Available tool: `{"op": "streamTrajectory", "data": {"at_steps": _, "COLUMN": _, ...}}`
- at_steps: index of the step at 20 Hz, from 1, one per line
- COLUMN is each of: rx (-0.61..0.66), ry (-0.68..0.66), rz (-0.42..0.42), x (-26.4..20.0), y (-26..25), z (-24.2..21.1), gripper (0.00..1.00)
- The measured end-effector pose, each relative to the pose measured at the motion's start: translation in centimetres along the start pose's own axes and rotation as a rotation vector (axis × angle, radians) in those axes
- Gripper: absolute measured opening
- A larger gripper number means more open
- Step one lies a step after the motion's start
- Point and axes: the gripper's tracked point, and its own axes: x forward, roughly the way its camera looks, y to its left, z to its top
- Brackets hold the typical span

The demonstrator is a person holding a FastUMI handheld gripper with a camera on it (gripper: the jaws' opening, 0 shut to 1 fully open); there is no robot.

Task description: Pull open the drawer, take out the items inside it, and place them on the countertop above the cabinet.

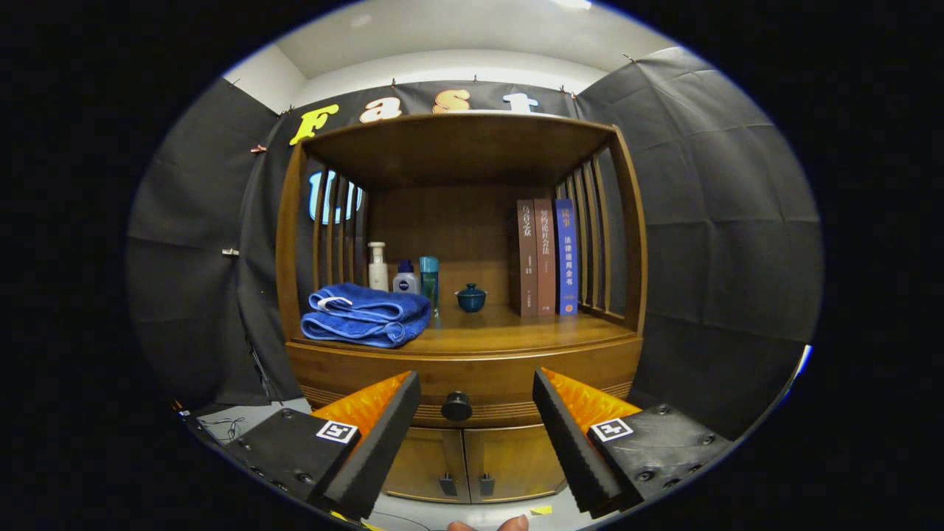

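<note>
Hand-held gripper [476, 402] wide open, empty, drawer knob [456, 406] between fingers.

Clear gap before drawer knob [456, 406]

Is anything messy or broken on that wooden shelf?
Nothing stands out. The blue towel lies folded on the countertop, the bottles, little lidded pot and books stand upright, and the drawer is shut. The open gripper sits with the drawer's knob between its fingers, not touching it.
</note>
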Motion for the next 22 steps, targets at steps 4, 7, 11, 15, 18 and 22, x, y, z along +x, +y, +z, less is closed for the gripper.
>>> {"op": "streamTrajectory", "data": {"at_steps": 4, "rx": -0.027, "ry": 0.062, "rz": -0.007, "x": 4.7, "y": 0.6, "z": -4.6, "gripper": 0.99}}
{"op": "streamTrajectory", "data": {"at_steps": 7, "rx": -0.020, "ry": 0.131, "rz": -0.001, "x": 7.1, "y": 1.0, "z": -8.6, "gripper": 0.99}}
{"op": "streamTrajectory", "data": {"at_steps": 11, "rx": -0.011, "ry": 0.156, "rz": -0.006, "x": 10.1, "y": 1.4, "z": -10.8, "gripper": 0.86}}
{"op": "streamTrajectory", "data": {"at_steps": 15, "rx": -0.068, "ry": 0.127, "rz": -0.004, "x": 10.9, "y": 1.8, "z": -10.8, "gripper": 0.57}}
{"op": "streamTrajectory", "data": {"at_steps": 18, "rx": -0.053, "ry": 0.118, "rz": 0.010, "x": 11.1, "y": 1.8, "z": -11.0, "gripper": 0.35}}
{"op": "streamTrajectory", "data": {"at_steps": 22, "rx": -0.050, "ry": 0.134, "rz": 0.005, "x": 10.1, "y": 1.5, "z": -10.9, "gripper": 0.28}}
